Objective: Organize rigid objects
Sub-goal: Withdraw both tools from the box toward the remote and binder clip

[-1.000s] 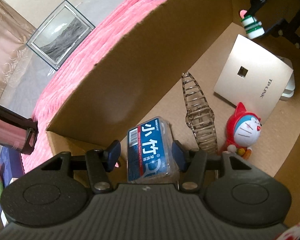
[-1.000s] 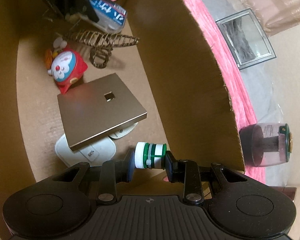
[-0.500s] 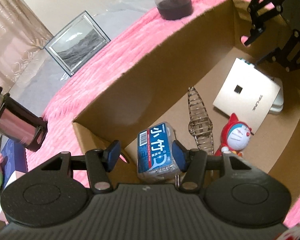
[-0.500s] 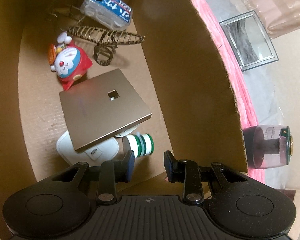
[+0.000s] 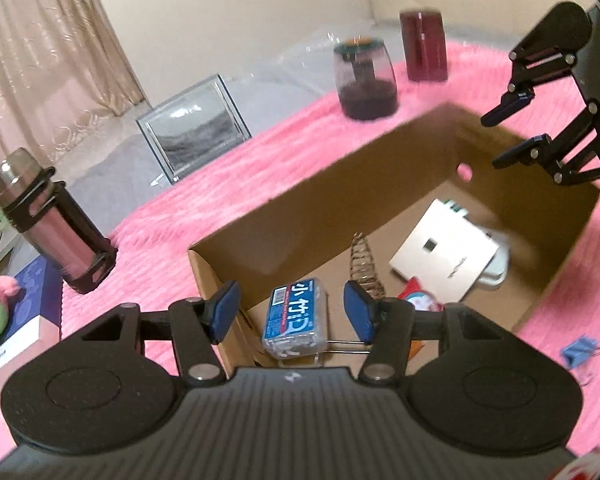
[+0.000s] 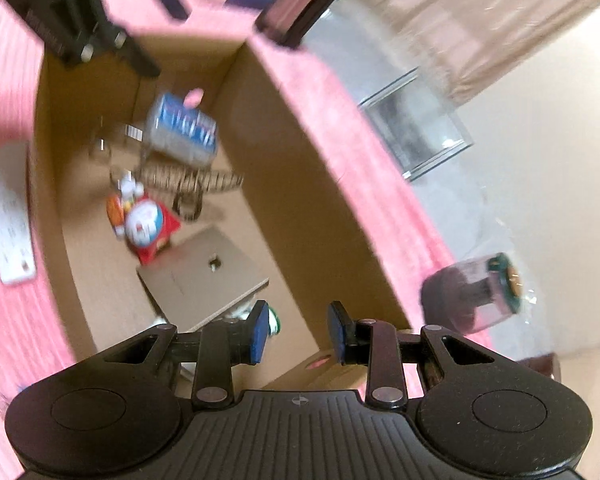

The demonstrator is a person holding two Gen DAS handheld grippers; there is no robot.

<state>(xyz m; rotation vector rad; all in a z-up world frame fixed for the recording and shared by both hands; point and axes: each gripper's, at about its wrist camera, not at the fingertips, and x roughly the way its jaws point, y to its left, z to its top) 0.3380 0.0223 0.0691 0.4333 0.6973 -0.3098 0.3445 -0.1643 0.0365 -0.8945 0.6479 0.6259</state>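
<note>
The things already stowed lie on the floor of the cardboard box (image 5: pixel 340 200): a blue packet (image 5: pixel 296 320) in the near corner, a wire clip (image 5: pixel 364 268) beside it, a toy figure (image 6: pixel 146 224), a flat square panel (image 5: pixel 444 256) and a small green-and-white bottle (image 6: pixel 274 320) partly under the panel's edge. Outside the box, on the pink rug (image 5: pixel 220 208), a flask (image 5: pixel 48 224), a dark jar (image 5: pixel 366 80) and a red canister (image 5: pixel 424 46) are noted standing upright, long axes vertical; a small blue clip (image 5: pixel 580 350) lies by the box's other side. The left gripper (image 5: pixel 291 314) is held above the near corner of the box, jaws spread and empty, the packet seen well below them. The right gripper (image 6: pixel 299 332) is held over the opposite end, its pads apart with nothing between them. The flask stands to the left of the left jaws, and is judged nearer that hand. The jar stands beyond the box wall, to the right of the right jaws, and is judged nearer that hand. A sideways approach to either upright body is judged necessary.
</note>
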